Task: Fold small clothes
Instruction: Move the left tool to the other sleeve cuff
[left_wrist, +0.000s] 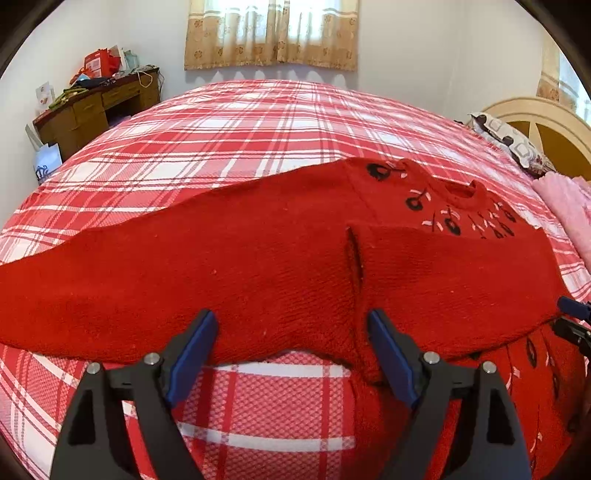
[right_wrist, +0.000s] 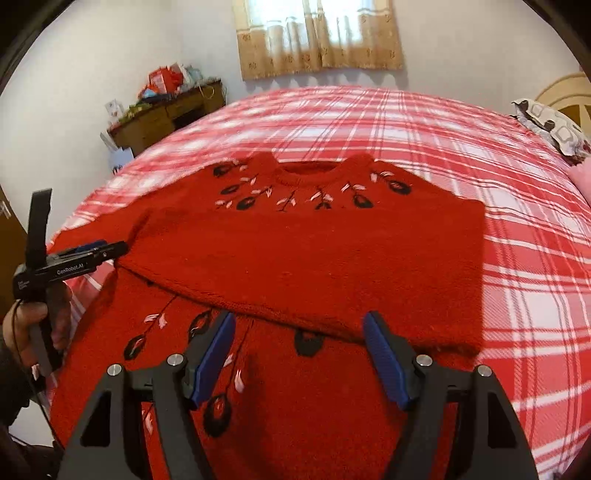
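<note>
A red knit sweater (right_wrist: 306, 251) with black and pink flower embroidery lies on the plaid bed, neck hole away from me. One sleeve lies folded across the body. In the left wrist view the other sleeve (left_wrist: 155, 273) stretches out to the left. My left gripper (left_wrist: 291, 354) is open, its blue pads at the sweater's near edge, nothing between them; it also shows in the right wrist view (right_wrist: 96, 251) at the sweater's left side. My right gripper (right_wrist: 299, 354) is open and empty above the sweater's lower front, and its tip shows at the far right of the left wrist view (left_wrist: 574, 317).
The bed (left_wrist: 258, 125) has a red and white plaid cover. A patterned pillow (left_wrist: 513, 144) and pink blanket (left_wrist: 565, 199) lie by the headboard on the right. A cluttered wooden desk (left_wrist: 96, 107) stands at the far left wall. A curtained window (left_wrist: 271, 33) is behind.
</note>
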